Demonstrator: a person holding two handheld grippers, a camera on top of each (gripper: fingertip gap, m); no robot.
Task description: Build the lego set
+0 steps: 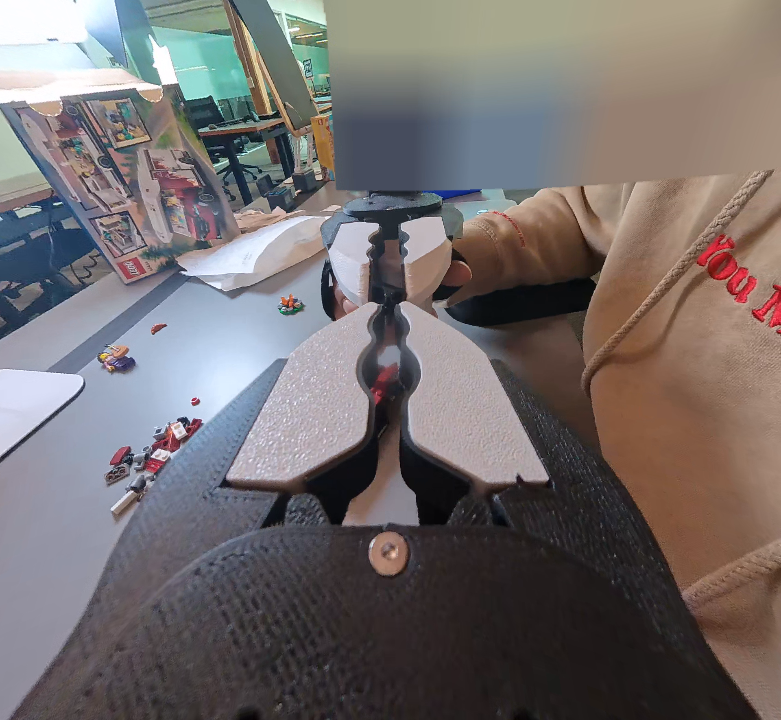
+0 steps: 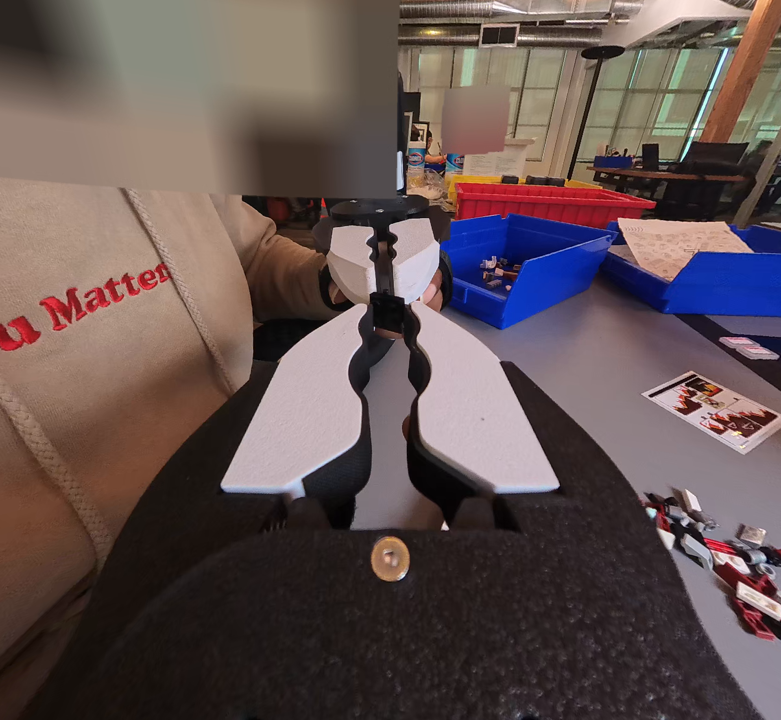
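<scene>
My two grippers meet tip to tip in front of a person in a beige hoodie [image 2: 105, 319]. My right gripper [image 2: 388, 310] is shut on a small black square brick [image 2: 386, 315]; both pads press its sides. My left gripper [image 1: 389, 310] is nearly closed on a thin black piece [image 1: 386, 300] at its tips. In the right wrist view the left gripper [image 2: 382, 291] points this piece against the black brick. A red part [image 1: 384, 382] shows in the hollow between the left fingers; I cannot tell whether it belongs to the held piece. The right gripper also shows in the left wrist view [image 1: 386, 277].
On the grey table [image 1: 211, 361]: a toy-brick box [image 1: 126, 192], a white paper bag [image 1: 262, 251], loose red and grey pieces [image 1: 148, 458], a small figure [image 1: 116, 357]. Blue bins [image 2: 528, 277], a red bin [image 2: 549, 200] and a sticker sheet [image 2: 714, 410] lie to the right. The tips of both grippers are at nearly the same place.
</scene>
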